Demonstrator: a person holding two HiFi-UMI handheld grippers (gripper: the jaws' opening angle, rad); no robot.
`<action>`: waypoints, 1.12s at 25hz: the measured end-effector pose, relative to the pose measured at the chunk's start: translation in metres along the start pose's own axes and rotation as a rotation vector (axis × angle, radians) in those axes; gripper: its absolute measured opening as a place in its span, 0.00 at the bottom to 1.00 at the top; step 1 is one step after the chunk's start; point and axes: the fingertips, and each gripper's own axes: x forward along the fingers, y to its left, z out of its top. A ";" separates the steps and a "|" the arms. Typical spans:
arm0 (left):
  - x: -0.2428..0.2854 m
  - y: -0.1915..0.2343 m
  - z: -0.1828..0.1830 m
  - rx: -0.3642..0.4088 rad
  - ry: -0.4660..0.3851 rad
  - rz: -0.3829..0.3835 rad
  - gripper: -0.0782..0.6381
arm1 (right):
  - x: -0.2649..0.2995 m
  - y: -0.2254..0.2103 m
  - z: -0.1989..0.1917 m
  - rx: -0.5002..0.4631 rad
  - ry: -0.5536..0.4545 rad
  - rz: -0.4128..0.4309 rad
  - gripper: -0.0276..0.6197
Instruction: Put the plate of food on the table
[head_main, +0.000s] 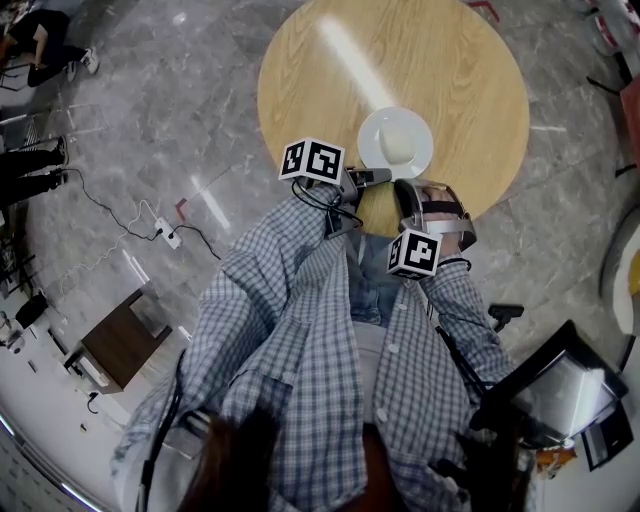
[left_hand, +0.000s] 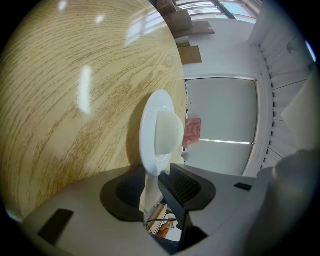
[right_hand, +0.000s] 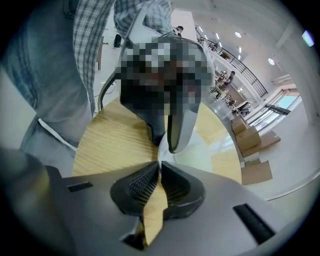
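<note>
We are noting plate (head_main: 372, 135) with pale food mound (head_main: 398, 141) sitting over near part of round wooden table (head_main: 400, 50). We are not telling whether plate touches the wood. Left gripper (left_hand: 156, 174) is clamping plate rim between narrow jaws. Right gripper (right_hand: 159, 164) is holding jaws together, tips just at plate rim.

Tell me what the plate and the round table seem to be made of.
The plate: glazed ceramic or melamine, can't tell which; smooth, uniformly white, thin rim. The table: wood or wood-look laminate; light grain lines, and bright glare streaks suggest a sealed, semi-gloss top.
</note>
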 end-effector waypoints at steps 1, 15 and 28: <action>0.000 0.000 0.000 0.004 0.004 0.002 0.33 | 0.000 0.000 0.000 0.006 0.004 -0.001 0.08; -0.004 0.004 -0.005 0.032 0.022 0.016 0.33 | 0.004 -0.015 -0.012 0.131 0.038 -0.025 0.05; -0.028 -0.026 0.000 0.341 -0.063 0.056 0.12 | -0.038 -0.057 -0.007 0.773 -0.154 -0.065 0.05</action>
